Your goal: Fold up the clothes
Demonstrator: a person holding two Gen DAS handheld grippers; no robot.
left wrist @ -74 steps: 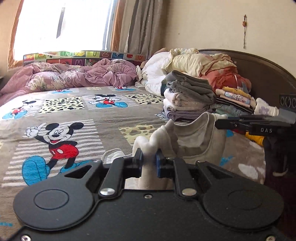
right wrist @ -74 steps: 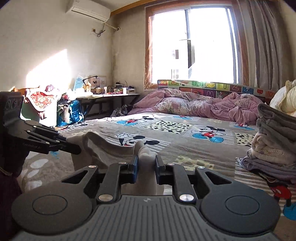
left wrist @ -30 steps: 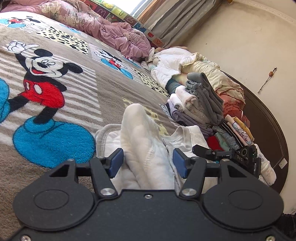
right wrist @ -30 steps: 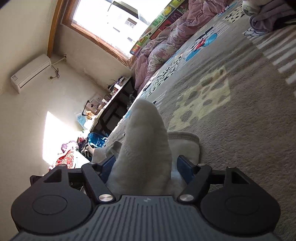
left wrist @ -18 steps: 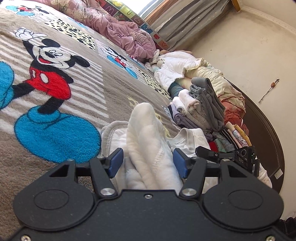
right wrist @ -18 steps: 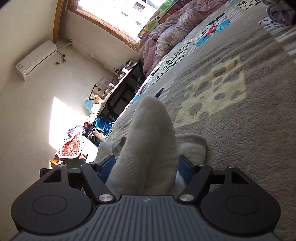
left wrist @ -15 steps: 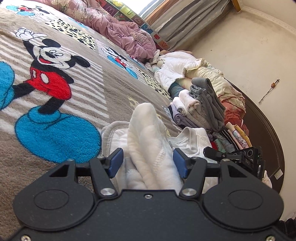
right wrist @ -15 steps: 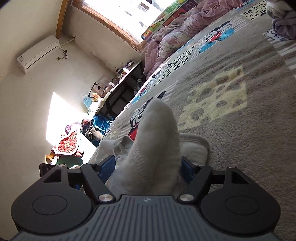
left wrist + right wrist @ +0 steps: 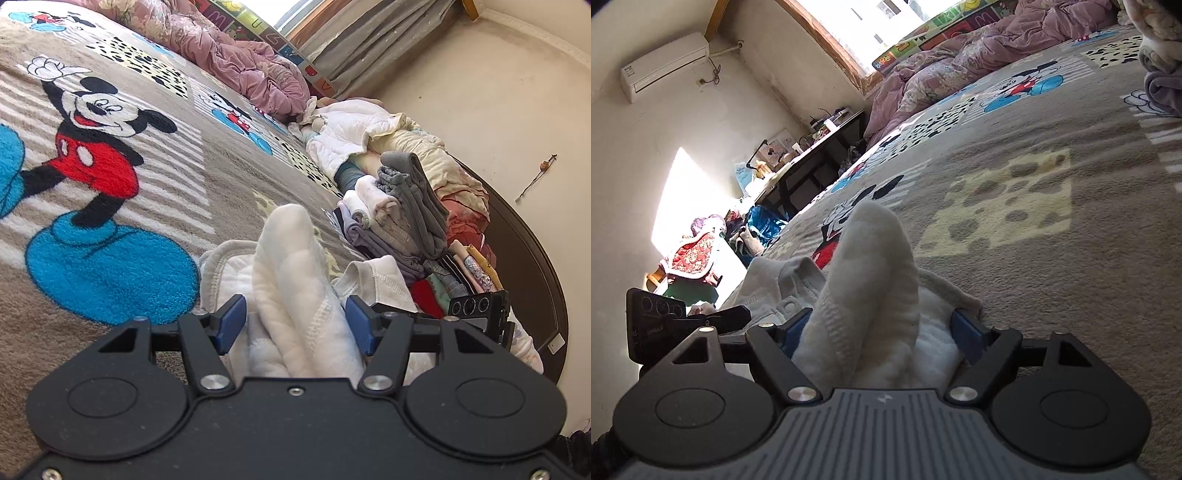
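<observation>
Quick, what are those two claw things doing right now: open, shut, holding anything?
Left gripper: open, white garment bunched loosely between its fingers.
Right gripper: open, same garment between its fingers.

A wide bed covered by a grey Mickey Mouse blanket (image 9: 155, 173) fills the room. At the blanket's far edge lies a crumpled mauve quilt (image 9: 960, 70), and behind the quilt a bright window (image 9: 871, 22) with a wooden frame lets in strong daylight. Grey curtains (image 9: 373, 40) hang beside the window. A dark curved headboard (image 9: 532, 258) borders the blanket, against a cream wall (image 9: 498, 103). On the blanket's opposite side stands a dark cluttered desk (image 9: 820, 147), with a white air conditioner (image 9: 665, 64) mounted high above it. A sunlit patch (image 9: 679, 195) glows on that wall.
</observation>
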